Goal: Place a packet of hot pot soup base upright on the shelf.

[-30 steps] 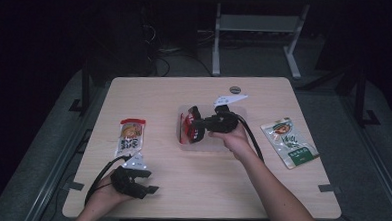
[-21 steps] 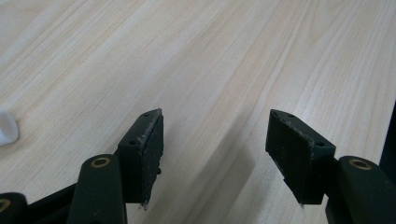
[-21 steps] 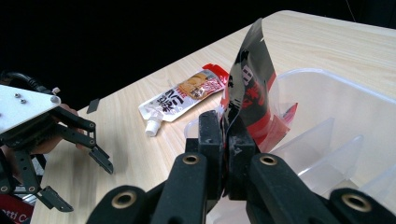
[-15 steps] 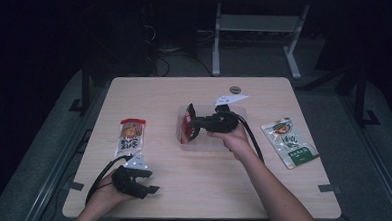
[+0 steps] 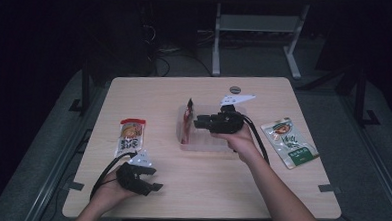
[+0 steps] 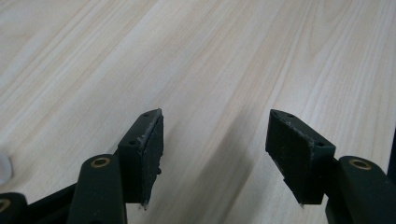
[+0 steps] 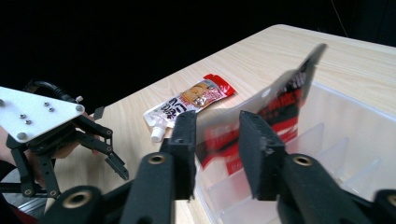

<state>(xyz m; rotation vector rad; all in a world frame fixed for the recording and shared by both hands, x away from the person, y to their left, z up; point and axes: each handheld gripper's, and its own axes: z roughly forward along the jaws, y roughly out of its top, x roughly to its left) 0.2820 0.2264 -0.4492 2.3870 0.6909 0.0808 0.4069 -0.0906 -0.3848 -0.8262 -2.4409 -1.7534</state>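
Observation:
A red snack pouch stands on edge in the left end of a clear plastic container at mid-table. My right gripper reaches in from the right, and its jaws have just been opening. In the right gripper view the blurred pouch sits loose between the parted jaws of that gripper, and the pads do not press on it. My left gripper rests near the front left edge. It stands open over bare wood.
An orange-and-white spouted pouch lies flat left of the container, and a green pouch lies to its right. A small round disc sits near the far edge. The container has dividers inside.
The right gripper's jaws have parted around the red pouch, which now stands a little more upright in the container. The left hand has stayed where it was.

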